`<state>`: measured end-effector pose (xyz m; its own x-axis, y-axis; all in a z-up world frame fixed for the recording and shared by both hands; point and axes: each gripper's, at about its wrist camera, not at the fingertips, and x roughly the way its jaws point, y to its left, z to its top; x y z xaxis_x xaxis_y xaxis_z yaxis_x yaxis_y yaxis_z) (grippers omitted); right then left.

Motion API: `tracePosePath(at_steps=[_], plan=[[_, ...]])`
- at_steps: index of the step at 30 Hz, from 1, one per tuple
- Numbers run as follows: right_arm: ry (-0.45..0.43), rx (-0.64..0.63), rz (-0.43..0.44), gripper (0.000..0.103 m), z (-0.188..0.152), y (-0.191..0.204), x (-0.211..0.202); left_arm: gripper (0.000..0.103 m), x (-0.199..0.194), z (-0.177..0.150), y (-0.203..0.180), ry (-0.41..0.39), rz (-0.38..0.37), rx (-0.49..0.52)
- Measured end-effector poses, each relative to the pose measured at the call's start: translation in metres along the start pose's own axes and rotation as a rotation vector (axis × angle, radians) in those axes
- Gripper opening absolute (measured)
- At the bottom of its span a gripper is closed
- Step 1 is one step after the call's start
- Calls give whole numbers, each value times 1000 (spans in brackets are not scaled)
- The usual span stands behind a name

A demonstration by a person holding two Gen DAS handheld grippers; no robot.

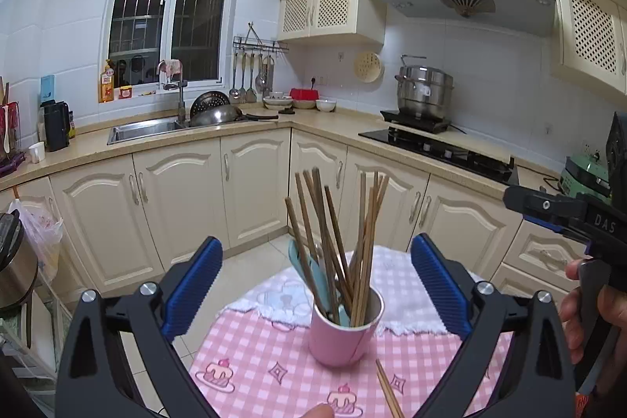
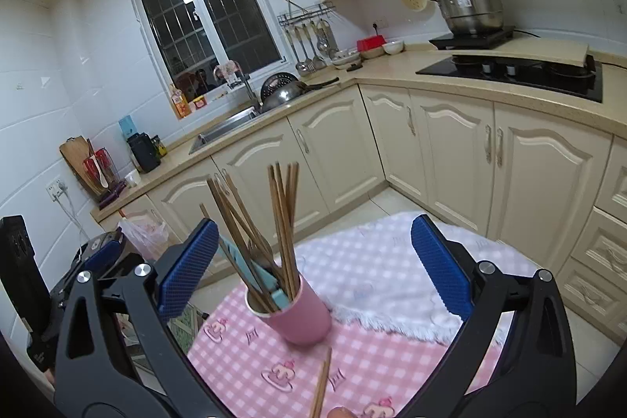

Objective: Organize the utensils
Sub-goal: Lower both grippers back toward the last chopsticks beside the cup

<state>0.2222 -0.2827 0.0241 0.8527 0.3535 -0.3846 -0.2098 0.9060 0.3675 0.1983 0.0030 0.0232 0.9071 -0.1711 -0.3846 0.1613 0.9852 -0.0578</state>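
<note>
A pink cup [image 1: 341, 335] [image 2: 299, 316] stands on the pink checked tablecloth [image 1: 274, 359] [image 2: 250, 351]. It holds several brown wooden chopsticks [image 1: 333, 230] [image 2: 282, 206] and pale teal utensils [image 1: 301, 261] [image 2: 250, 269]. Loose chopsticks [image 1: 388, 394] [image 2: 321, 386] lie on the cloth in front of the cup. My left gripper [image 1: 317, 277] is open, its blue pads [image 1: 192, 285] wide on either side of the cup, not touching it. My right gripper [image 2: 313, 265] is open too, with the cup near its left pad [image 2: 188, 269]. The right gripper's body [image 1: 564, 214] shows at the right in the left wrist view.
A white fleecy cloth [image 1: 403, 296] [image 2: 392, 269] covers the table's far part. Cream cabinets [image 1: 176, 190], a sink [image 1: 145, 128], a black hob [image 1: 439, 147] and a steel steamer pot [image 1: 425, 91] run along the counter behind. A plastic bag [image 1: 39, 230] hangs at the left.
</note>
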Motion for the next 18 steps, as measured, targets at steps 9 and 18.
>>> tracePosePath(at_steps=[9, 18], plan=[[51, 12, -45, 97, -29, -15, -20, 95, -6, -22, -3, 58, -6, 3], [122, -17, -54, 97, -57, -11, -23, 95, -3, -50, -5, 128, -25, -15]])
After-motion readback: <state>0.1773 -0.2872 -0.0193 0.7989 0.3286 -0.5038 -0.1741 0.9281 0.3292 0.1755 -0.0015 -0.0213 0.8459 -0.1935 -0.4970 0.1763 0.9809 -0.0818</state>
